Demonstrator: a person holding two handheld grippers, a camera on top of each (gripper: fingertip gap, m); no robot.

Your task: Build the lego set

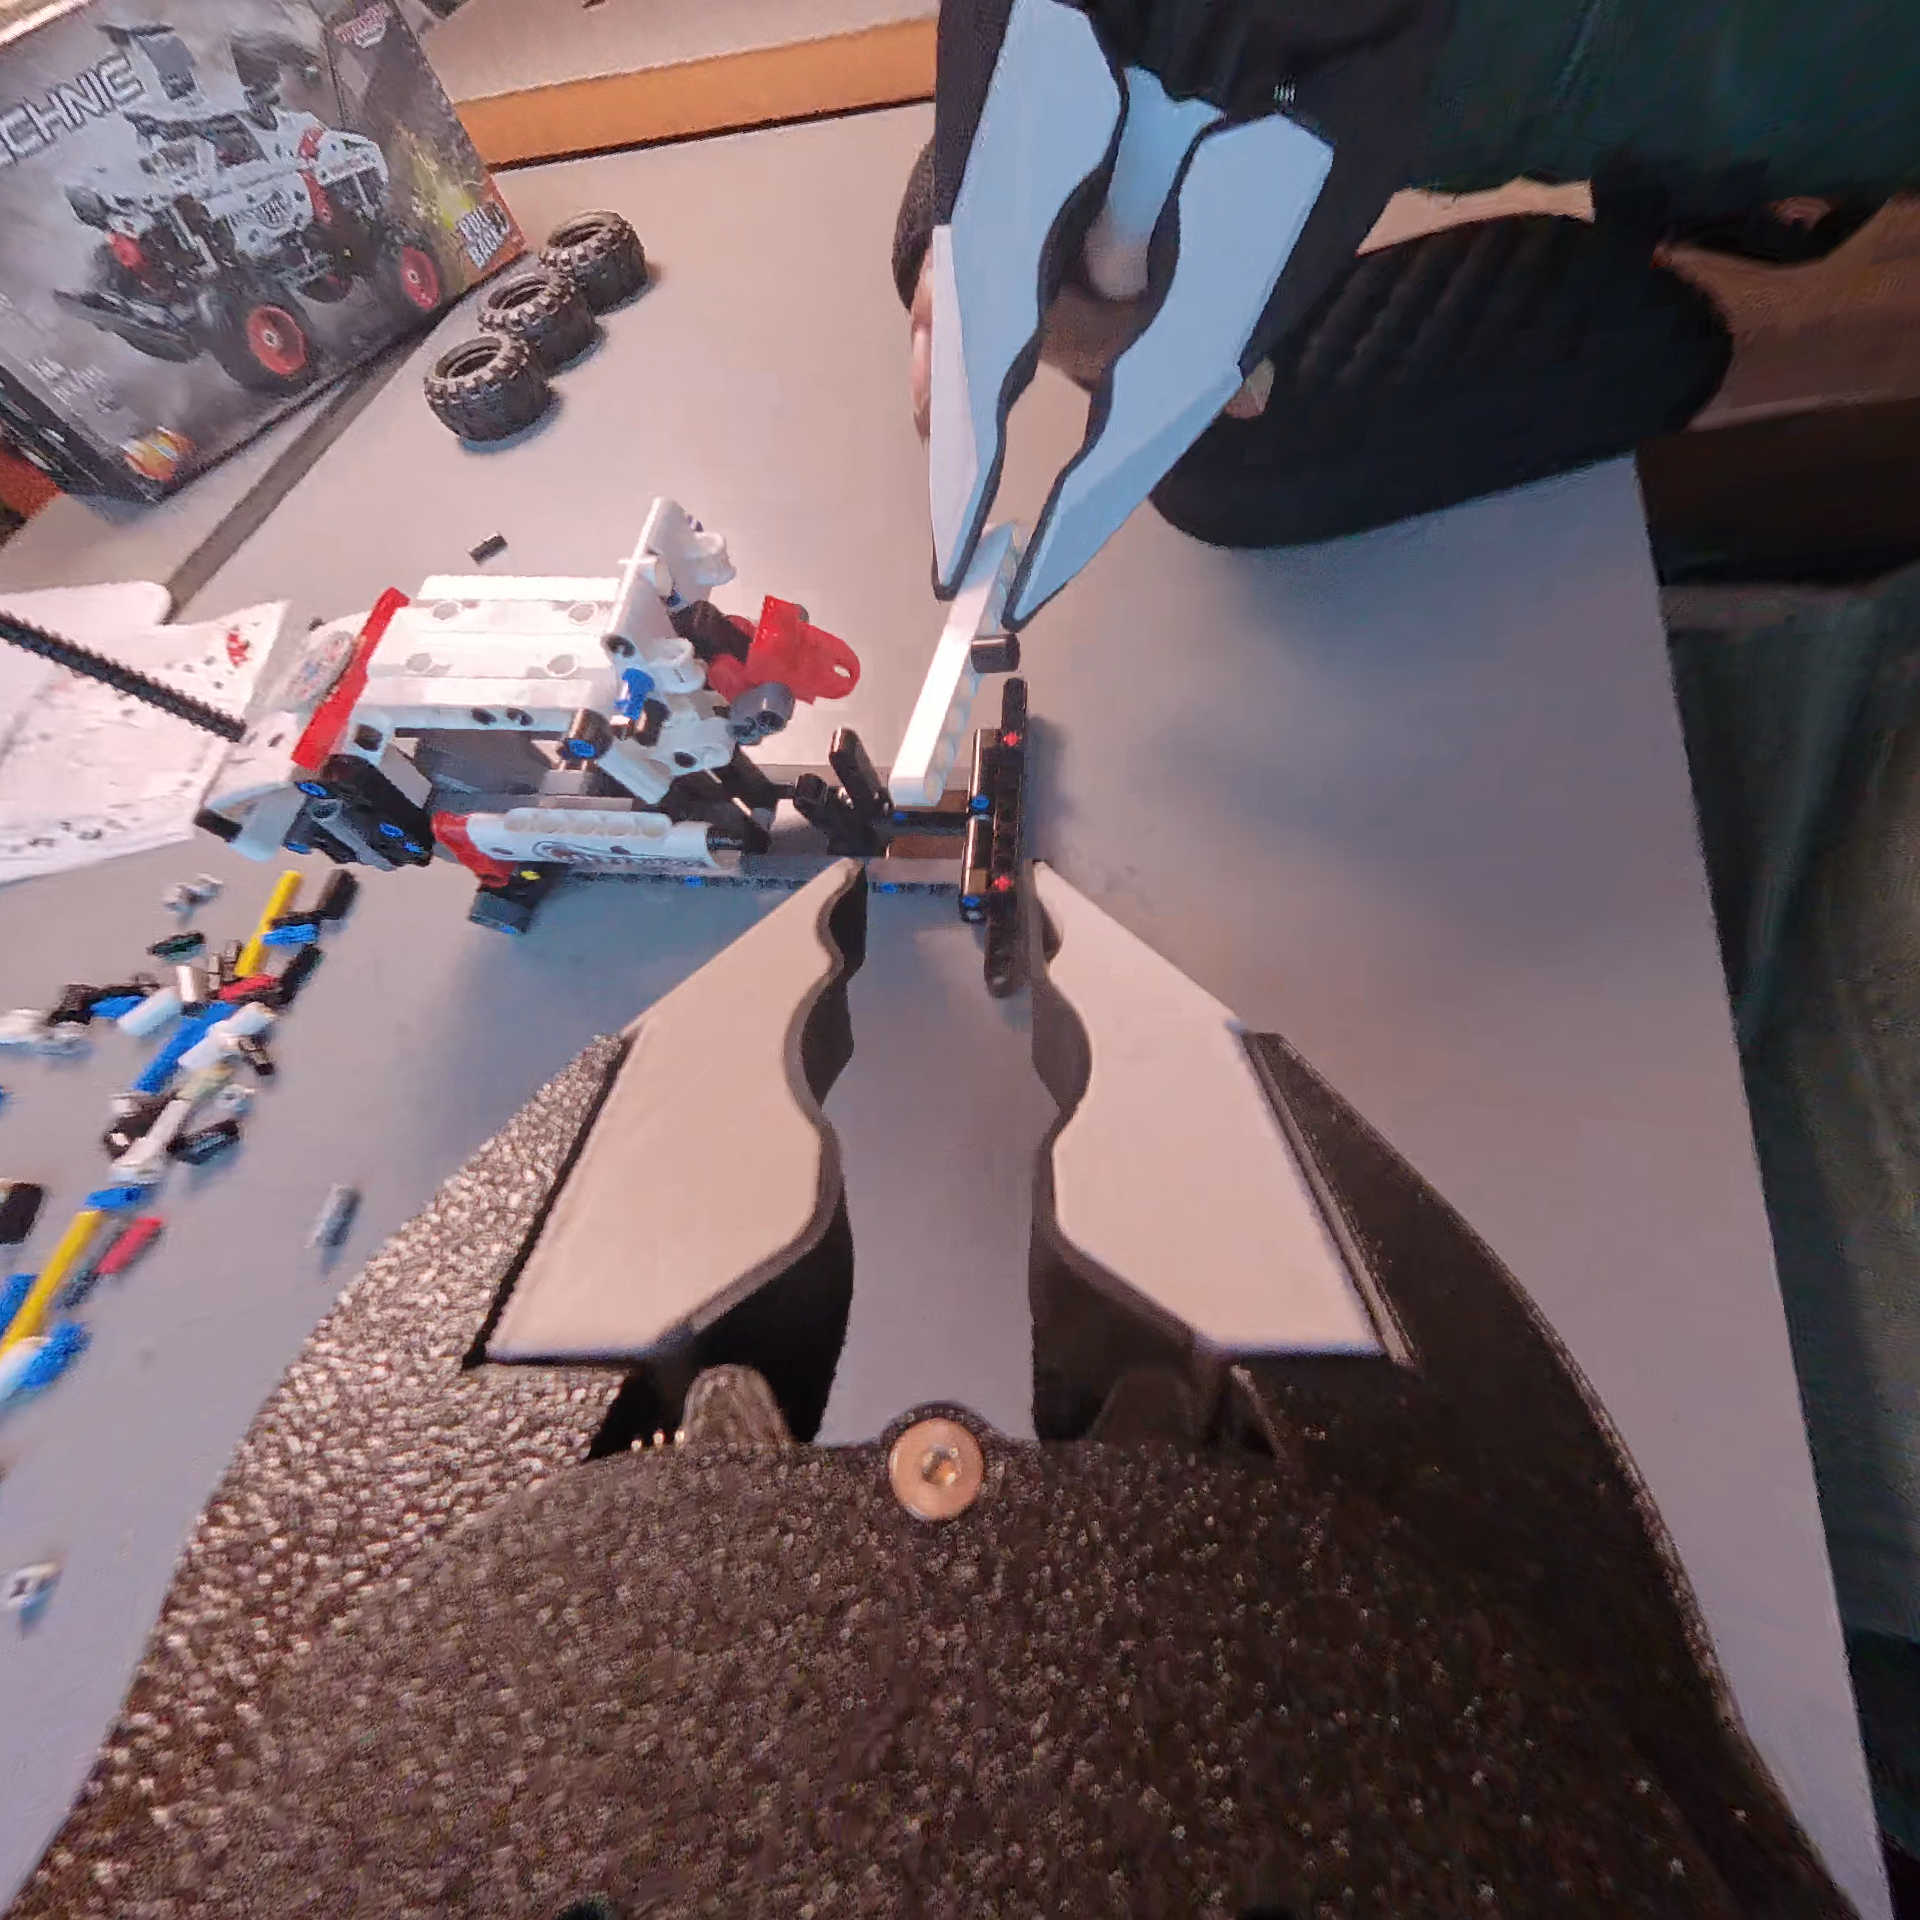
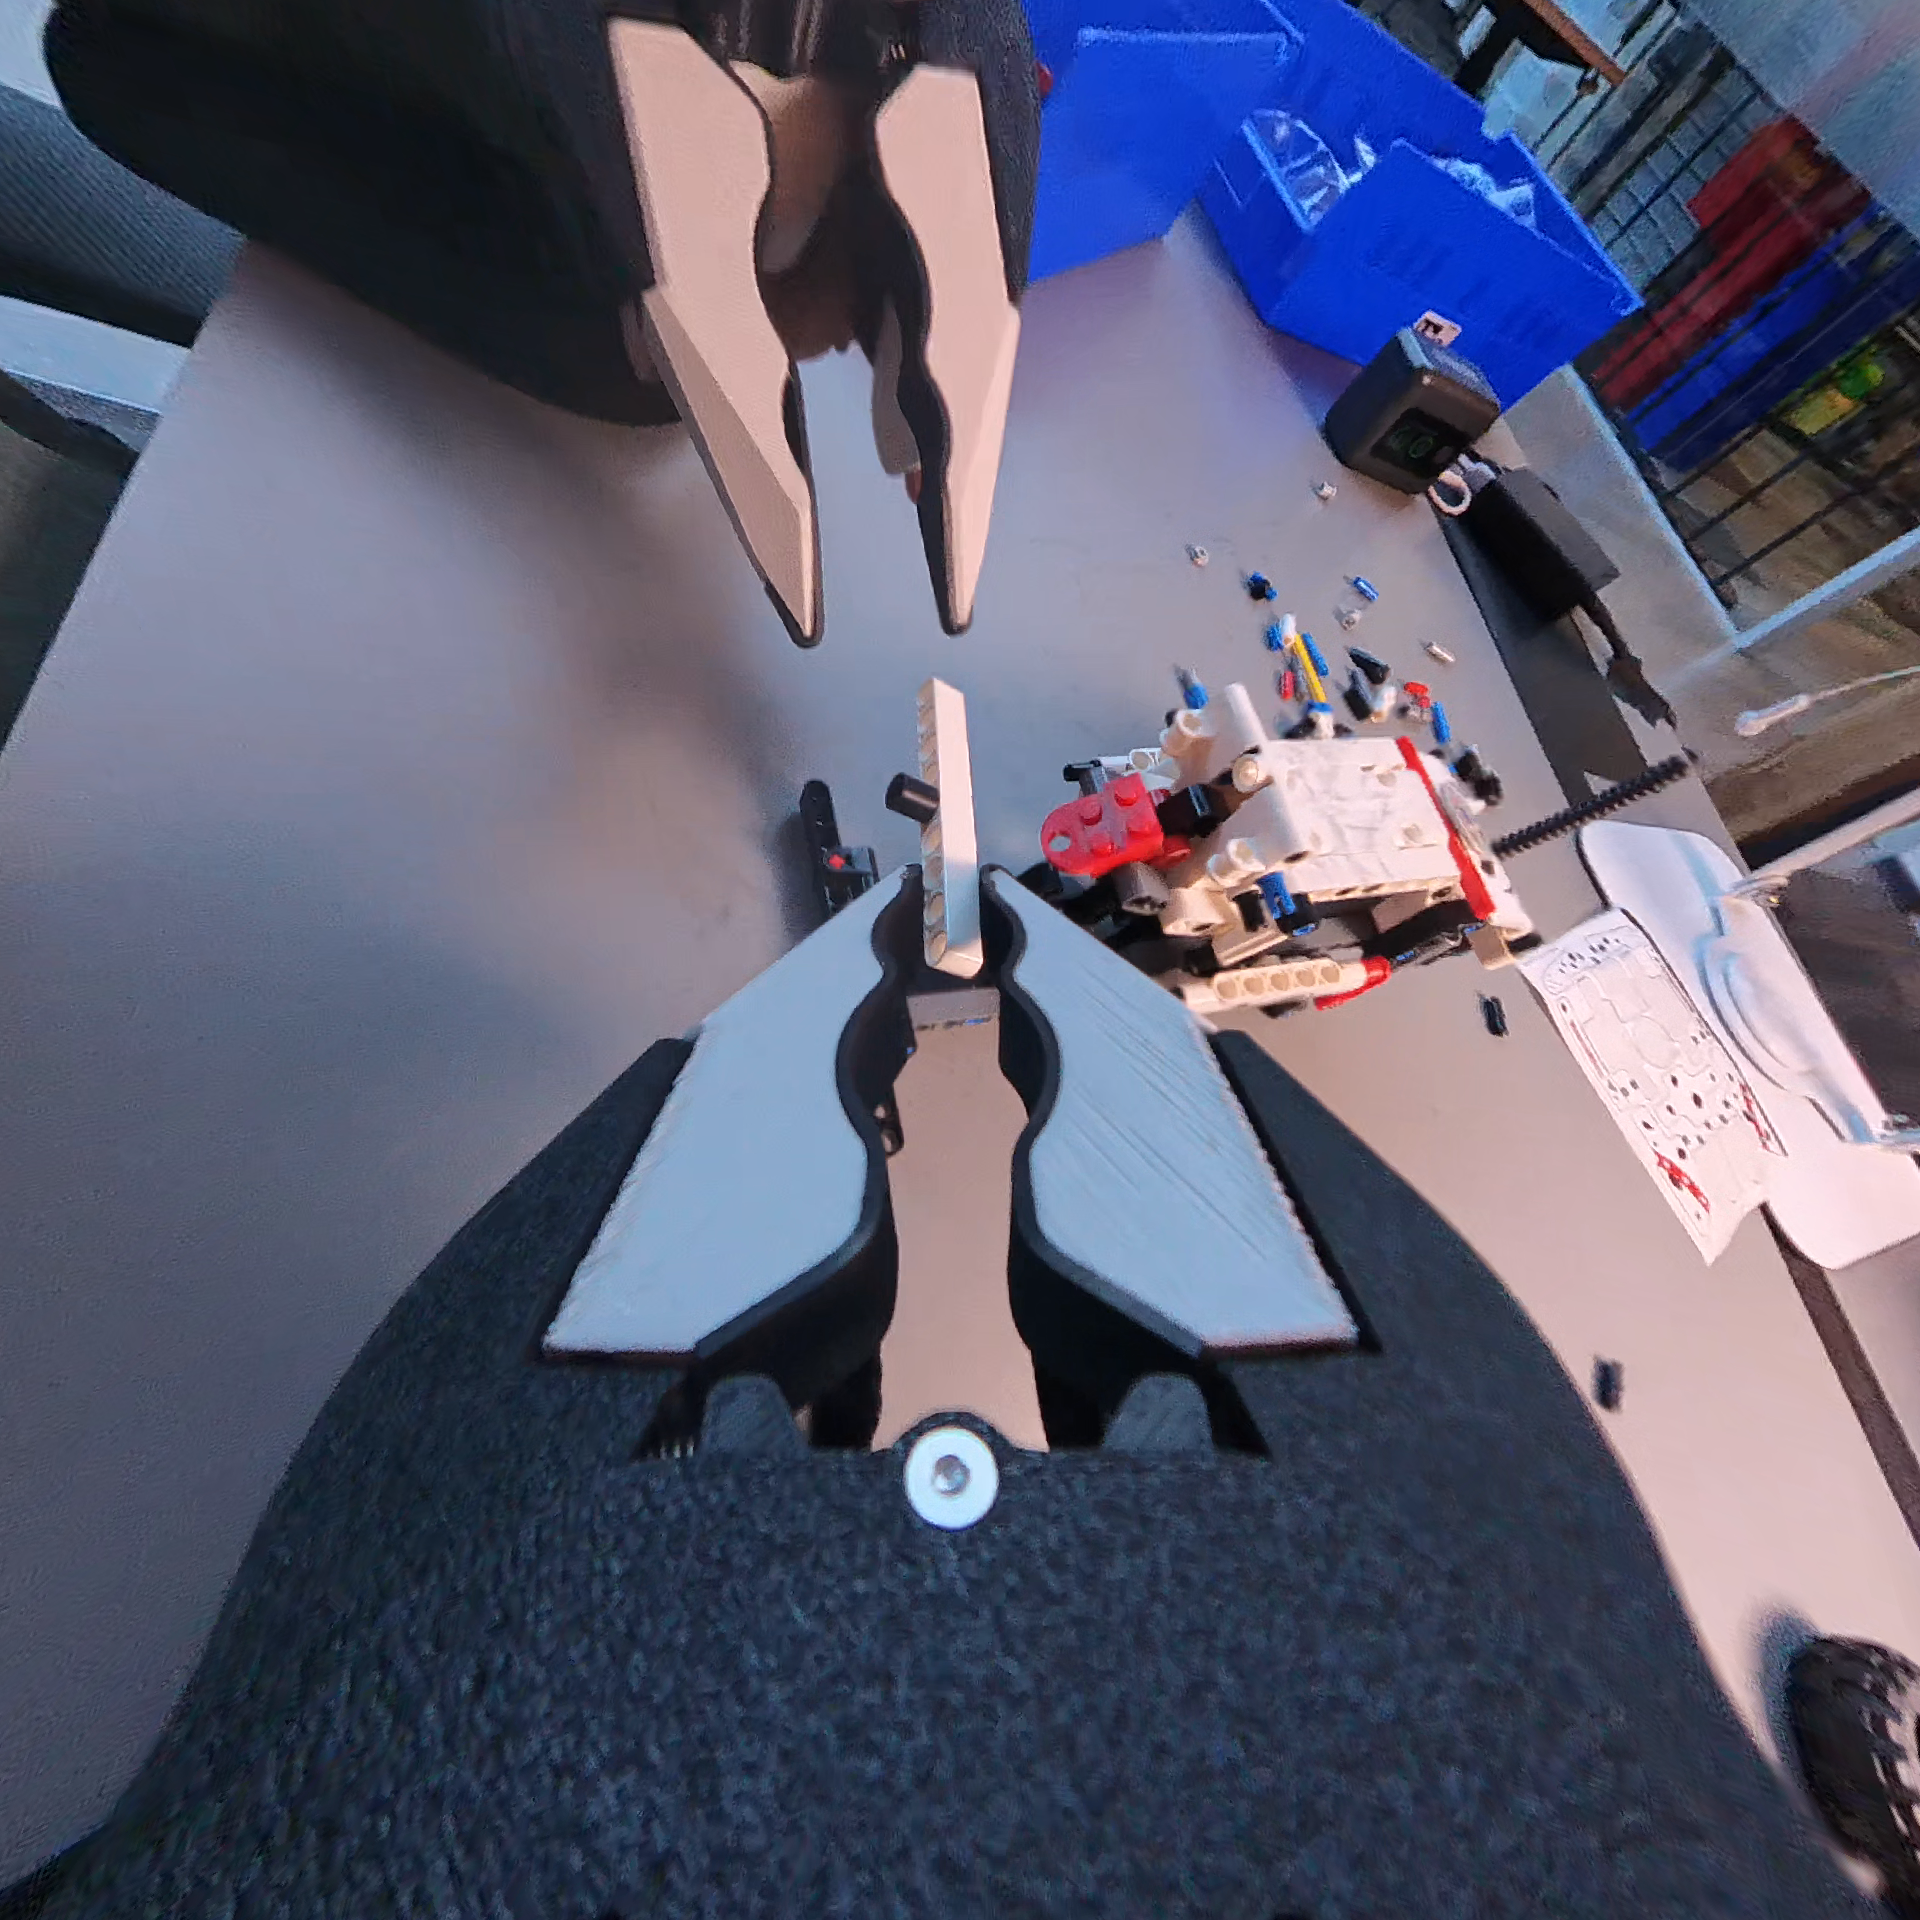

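Observation:
The partly built white, red and black truck model lies on the grey table; it also shows in the right wrist view. My right gripper is shut on a long white beam with a black pin in its side. The beam stands tilted, with its lower end at the model's rear, by a black cross beam. My left gripper is open and empty, its tips on either side of that rear end. It faces the right gripper.
The set's box and three black tyres stand at the far left. Loose small parts and a booklet lie left of the model. Blue bins, a black device and a sticker sheet sit beyond it. My hands' fingertips stand some 7 cm from each other.

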